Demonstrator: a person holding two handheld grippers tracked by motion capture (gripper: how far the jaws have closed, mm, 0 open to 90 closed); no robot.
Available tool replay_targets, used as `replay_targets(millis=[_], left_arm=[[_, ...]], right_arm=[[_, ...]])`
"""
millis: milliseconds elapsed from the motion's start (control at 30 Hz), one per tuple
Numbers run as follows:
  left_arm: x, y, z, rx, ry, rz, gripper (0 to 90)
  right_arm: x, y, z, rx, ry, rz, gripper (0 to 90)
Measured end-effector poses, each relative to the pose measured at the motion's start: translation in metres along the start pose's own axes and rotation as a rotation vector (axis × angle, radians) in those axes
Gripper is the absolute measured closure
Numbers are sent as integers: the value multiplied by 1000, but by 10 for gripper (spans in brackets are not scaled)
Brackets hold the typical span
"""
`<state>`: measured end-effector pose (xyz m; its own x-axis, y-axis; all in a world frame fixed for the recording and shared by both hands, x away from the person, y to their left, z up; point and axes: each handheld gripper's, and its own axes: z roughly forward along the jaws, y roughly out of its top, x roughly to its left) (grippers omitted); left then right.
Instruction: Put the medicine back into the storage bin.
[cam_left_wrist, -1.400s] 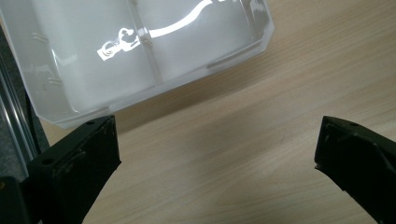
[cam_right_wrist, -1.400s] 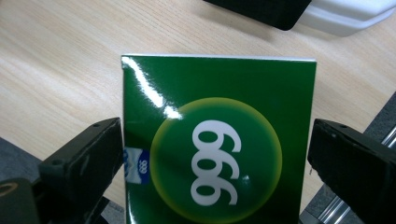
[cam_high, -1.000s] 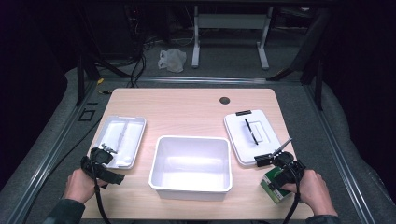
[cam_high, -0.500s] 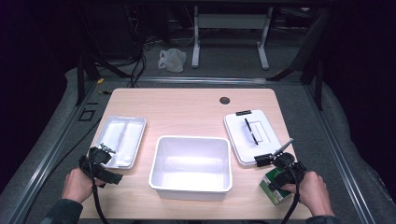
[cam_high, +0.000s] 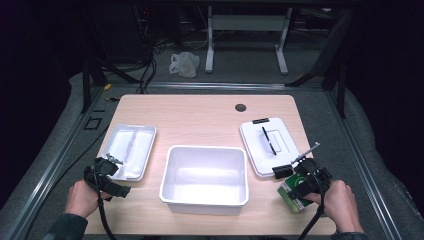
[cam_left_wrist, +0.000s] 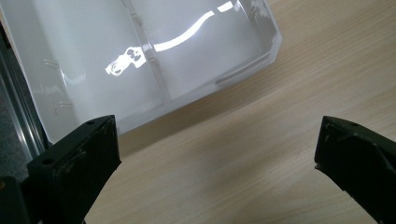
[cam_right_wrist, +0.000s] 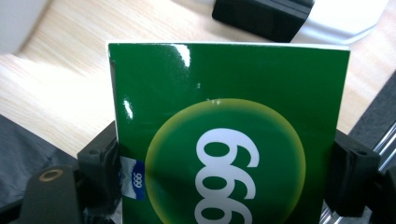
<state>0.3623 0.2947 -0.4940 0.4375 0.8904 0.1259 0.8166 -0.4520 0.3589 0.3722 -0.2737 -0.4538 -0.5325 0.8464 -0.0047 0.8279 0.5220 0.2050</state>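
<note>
A green box (cam_high: 291, 194) with a yellow-ringed circle and white digits on its face (cam_right_wrist: 229, 116) sits between the jaws of my right gripper (cam_high: 301, 182), near the table's front right corner. In the right gripper view both pads press on the box's sides, so the right gripper (cam_right_wrist: 224, 158) is shut on it. My left gripper (cam_high: 108, 166) hovers at the front left, by the near end of a shallow divided white tray (cam_high: 131, 131). In the left gripper view its jaws (cam_left_wrist: 215, 135) stand wide open over bare wood, the tray's rim (cam_left_wrist: 243, 70) just beyond them.
A deep white bin (cam_high: 205, 201) stands in the middle of the table. A white lid (cam_high: 260, 150) with a black pen-like stick (cam_high: 268, 140) lies at the right, with a small black block (cam_high: 281, 171) at its near edge. A cable hole (cam_high: 240, 107) lies at the back.
My right gripper has lifted a little with the green box in it. The left gripper has kept still.
</note>
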Motion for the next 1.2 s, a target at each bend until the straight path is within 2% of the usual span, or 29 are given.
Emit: replay_targets(millis=[300,667,700,767,800,867,1133,1200], left_arm=[[-1,0,-2,-6,-3,4,0],[-2,1,-1,-4,-12,10,0],[-1,1,-1,-3,-11,3,0],[-1,1,-1,-2,-11,3,1],[-1,1,-1,-2,-11,2,0],[-1,1,-1,-2,-7,1,1],[-1,1,-1,-1,-10,6,0],[-1,1,-1,0,-13,3,1]], right_arm=[[6,10,-30,-54,2,-46,174],[5,30,-60,-65,-31,-97,174],[5,34,-65,-75,-31,-119,174],[5,36,-67,-78,-26,-127,174],[6,40,-71,-68,-22,-151,174],[6,44,-72,-64,-29,-167,174],[8,59,-80,-75,-23,-197,174],[13,68,-85,-77,-31,-239,174]])
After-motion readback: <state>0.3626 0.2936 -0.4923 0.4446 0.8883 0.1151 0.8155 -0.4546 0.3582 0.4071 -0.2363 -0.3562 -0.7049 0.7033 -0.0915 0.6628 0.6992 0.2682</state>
